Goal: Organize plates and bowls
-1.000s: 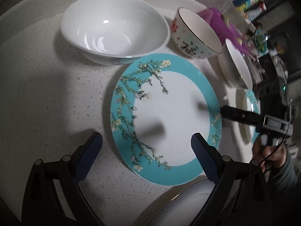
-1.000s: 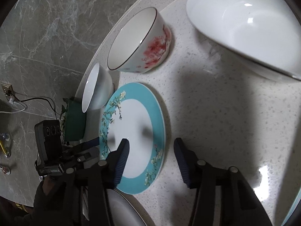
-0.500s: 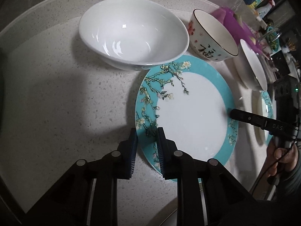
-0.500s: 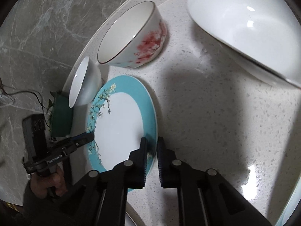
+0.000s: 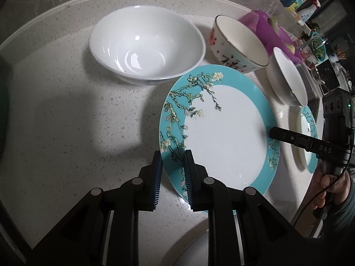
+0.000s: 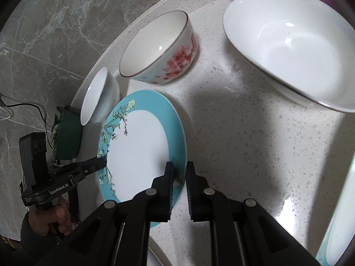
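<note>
Readable text first: the right gripper (image 6: 178,166) has "DAS" printed on its side where it shows in the left camera. The left gripper (image 5: 172,155) says "GenRobot.AI" along its body in the right camera. The flowered bowl (image 5: 239,42) has black brush characters next to red blossoms, but I can't make them out. The bottles (image 5: 306,15) way off to the right have labels too small to read. Count-wise I get three bowls and three plates on the speckled table (image 5: 66,110). Bowls: a plain white bowl (image 5: 146,44) ahead-left of the left gripper, the flowered one straight ahead, and a thin-rimmed white bowl (image 5: 288,79) ahead-right. Plates: the big teal plate (image 5: 226,133) with the branch pattern, a second teal plate (image 5: 310,117) past the right gripper, and a pale plate (image 5: 195,248) peeking out under the left gripper's fingers. Both grippers are pinched narrow on the big teal plate. The left one has the branch-side rim between its blue pads and the right one has the opposite rim. So the plate sits right between the two tools, with the plain bowl just beside its far edge.
</note>
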Demonstrator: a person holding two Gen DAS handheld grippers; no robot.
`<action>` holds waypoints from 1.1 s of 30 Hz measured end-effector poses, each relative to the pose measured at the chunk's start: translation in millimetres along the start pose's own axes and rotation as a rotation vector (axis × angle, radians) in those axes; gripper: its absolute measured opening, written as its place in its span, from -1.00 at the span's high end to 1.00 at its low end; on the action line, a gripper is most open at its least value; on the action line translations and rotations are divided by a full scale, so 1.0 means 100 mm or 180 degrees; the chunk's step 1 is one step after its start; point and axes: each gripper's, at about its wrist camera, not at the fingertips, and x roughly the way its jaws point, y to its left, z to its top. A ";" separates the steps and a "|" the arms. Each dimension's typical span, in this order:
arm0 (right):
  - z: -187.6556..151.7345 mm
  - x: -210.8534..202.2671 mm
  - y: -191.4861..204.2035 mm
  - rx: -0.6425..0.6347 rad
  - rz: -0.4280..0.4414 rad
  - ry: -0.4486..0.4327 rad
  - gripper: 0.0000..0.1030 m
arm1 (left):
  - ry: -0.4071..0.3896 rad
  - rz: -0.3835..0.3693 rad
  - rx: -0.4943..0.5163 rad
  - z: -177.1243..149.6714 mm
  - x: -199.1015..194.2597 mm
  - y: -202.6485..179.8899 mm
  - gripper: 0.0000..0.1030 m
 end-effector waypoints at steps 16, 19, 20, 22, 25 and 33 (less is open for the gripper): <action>-0.72 -0.56 0.47 -0.0191 -0.0041 -0.0189 0.74 | -0.0129 -0.0080 0.0161 -1.00 -0.74 -0.26 0.67; -0.99 -0.61 0.50 -0.0195 -0.0082 -0.0166 0.74 | -0.0072 -0.0105 0.0165 -1.30 -0.77 -0.26 0.67; -1.08 -0.61 0.51 -0.0192 -0.0101 -0.0149 0.74 | -0.0044 -0.0111 0.0167 -1.39 -0.76 -0.26 0.67; -1.24 -0.61 0.50 -0.0170 -0.0126 -0.0110 0.74 | 0.0020 -0.0127 0.0173 -1.56 -0.74 -0.23 0.67; -1.44 -0.58 0.49 -0.0142 -0.0177 -0.0064 0.74 | 0.0090 -0.0133 0.0213 -1.78 -0.68 -0.25 0.67; -1.78 -0.51 0.50 -0.0196 -0.0341 -0.0065 0.73 | 0.0102 0.0007 0.0385 -2.09 -0.62 -0.29 0.67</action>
